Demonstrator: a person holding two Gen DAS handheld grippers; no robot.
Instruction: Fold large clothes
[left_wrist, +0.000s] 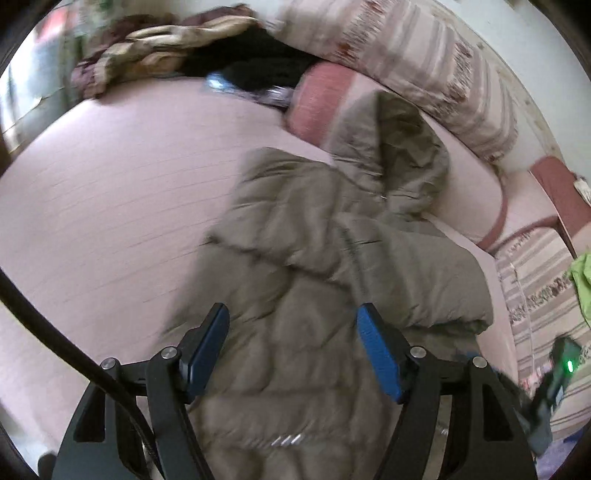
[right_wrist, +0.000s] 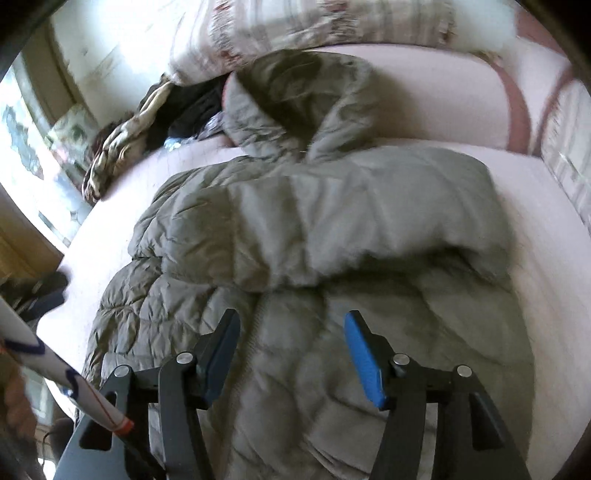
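Observation:
An olive-grey quilted puffer jacket (left_wrist: 332, 258) lies spread on the pale pink bed (left_wrist: 110, 203), hood (left_wrist: 399, 147) toward the pillows. In the right wrist view the same jacket (right_wrist: 314, 229) shows a sleeve folded across its chest and the hood (right_wrist: 295, 96) at the far end. My left gripper (left_wrist: 291, 314) hovers over the jacket's lower body, blue pads wide apart, nothing pinched. My right gripper (right_wrist: 291, 321) hangs above the jacket's lower half, jaws apart, no cloth between the pads. The other gripper's body with a green light (left_wrist: 557, 373) shows at the right edge of the left wrist view.
Striped pillows (left_wrist: 424, 66) and a pink cushion (left_wrist: 317, 99) line the head of the bed. A heap of brown patterned cloth and dark clothes (left_wrist: 166, 48) sits at the far side. A striped cover (left_wrist: 539, 295) and a green item (left_wrist: 581, 280) lie to the right.

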